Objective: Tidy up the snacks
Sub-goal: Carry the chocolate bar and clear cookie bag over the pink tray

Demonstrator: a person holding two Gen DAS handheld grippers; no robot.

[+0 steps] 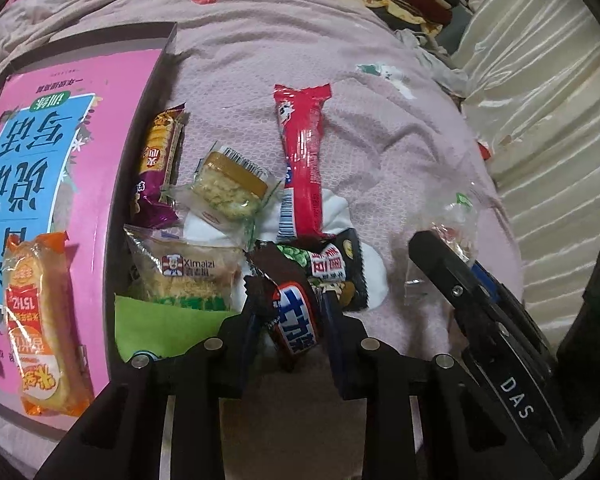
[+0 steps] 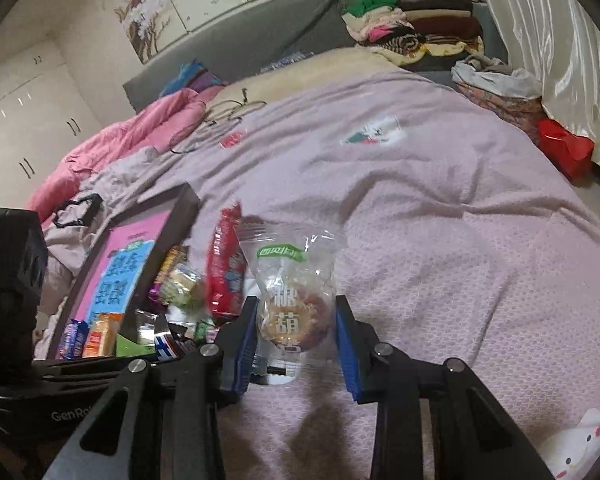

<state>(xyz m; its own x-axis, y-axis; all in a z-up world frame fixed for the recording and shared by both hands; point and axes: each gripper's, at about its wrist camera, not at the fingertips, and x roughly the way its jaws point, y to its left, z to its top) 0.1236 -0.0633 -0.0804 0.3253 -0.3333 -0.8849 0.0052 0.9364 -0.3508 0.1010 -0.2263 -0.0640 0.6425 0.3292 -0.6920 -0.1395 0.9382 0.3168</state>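
Left gripper (image 1: 290,312): clamped on a dark-wrapped chocolate bar (image 1: 294,318), its pads pressing the wrapper from both sides; nearest of everything to the lens, just right of the box's lower corner.
Right gripper (image 2: 296,320): jaws narrow and pressed on a clear candy packet (image 2: 294,292) with a green label, held clear of the bedspread; well right of the box.
Box (image 1: 148,92): a shallow dark-walled tray with a pink and blue printed floor, lying on the bedspread; the landmark for the rest.
Inside the box: an orange-wrapped bread (image 1: 44,320) lies lengthwise on the printed floor near the front; the right wrist view shows a blue packet (image 2: 73,338) just beside it.
Just right of the box, near: a green card (image 1: 160,328), and a clear Ximaizi cake pack (image 1: 188,276) partly over it.
Right of the box, centre: a black and green pack (image 1: 332,268) just beyond the held bar, lying on something white.
Right of the box, further: a clear-wrapped square cake (image 1: 232,184), and a purple and yellow biscuit pack (image 1: 160,168) touching the box wall.
Furthest snack: a long red stick pack (image 1: 302,160), pointing away, right of the square cake.
Bedspread (image 2: 440,220): mauve, wrinkled, under all of it.
Far beyond the box: folded clothes (image 2: 420,28) stacked by a pale curtain (image 2: 548,40).
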